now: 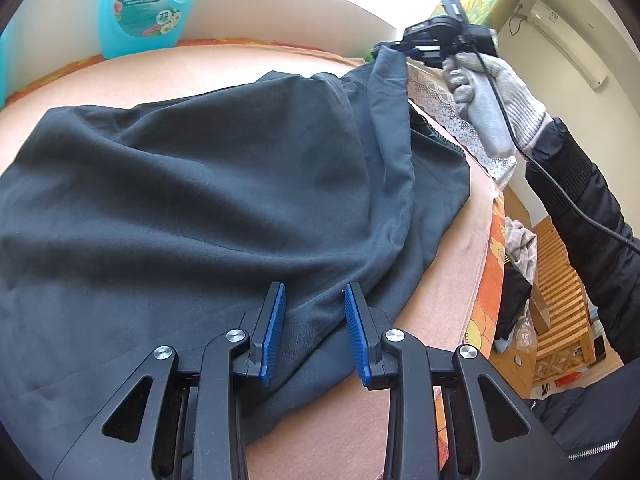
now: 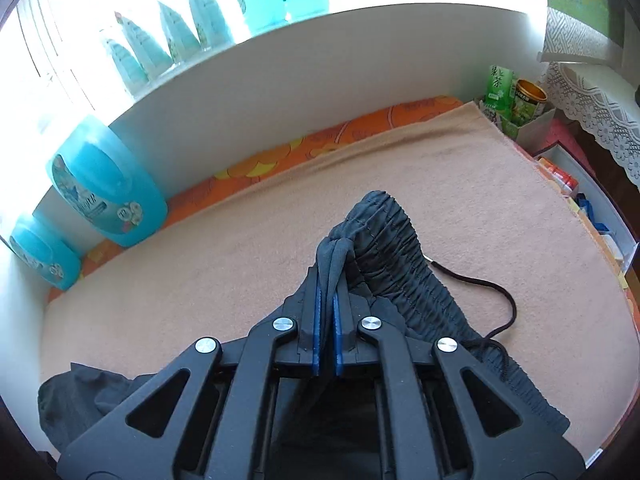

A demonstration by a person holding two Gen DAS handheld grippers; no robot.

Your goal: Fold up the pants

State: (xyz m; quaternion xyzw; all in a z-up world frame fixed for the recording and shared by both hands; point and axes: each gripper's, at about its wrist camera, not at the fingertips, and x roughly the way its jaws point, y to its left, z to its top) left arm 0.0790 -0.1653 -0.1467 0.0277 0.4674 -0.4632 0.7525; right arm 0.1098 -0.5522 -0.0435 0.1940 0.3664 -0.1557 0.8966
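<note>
Fingers of the right gripper (image 2: 327, 280) are pinched nearly closed on a bunched fold of the dark grey soft jersey pants (image 1: 192, 184), just beside the gathered elastic waistband (image 2: 384, 248), and hold that fold raised off the surface. Those of the left gripper (image 1: 314, 300) stand partly apart with a ridge of the same cloth between the blue ribbed pads (image 1: 274, 332); whether they press it I cannot tell. The pants sprawl across the peach blanket-covered bench (image 2: 200, 280). I judge them light, limp and prone to slide and crease, so hems and waistband give the surest hold. Right of the right fingers a loose black drawstring (image 2: 492, 304) trails and could snag. Beyond, turquoise plastic detergent jugs (image 2: 108, 184) line the white wall, well clear of the fold.
</note>
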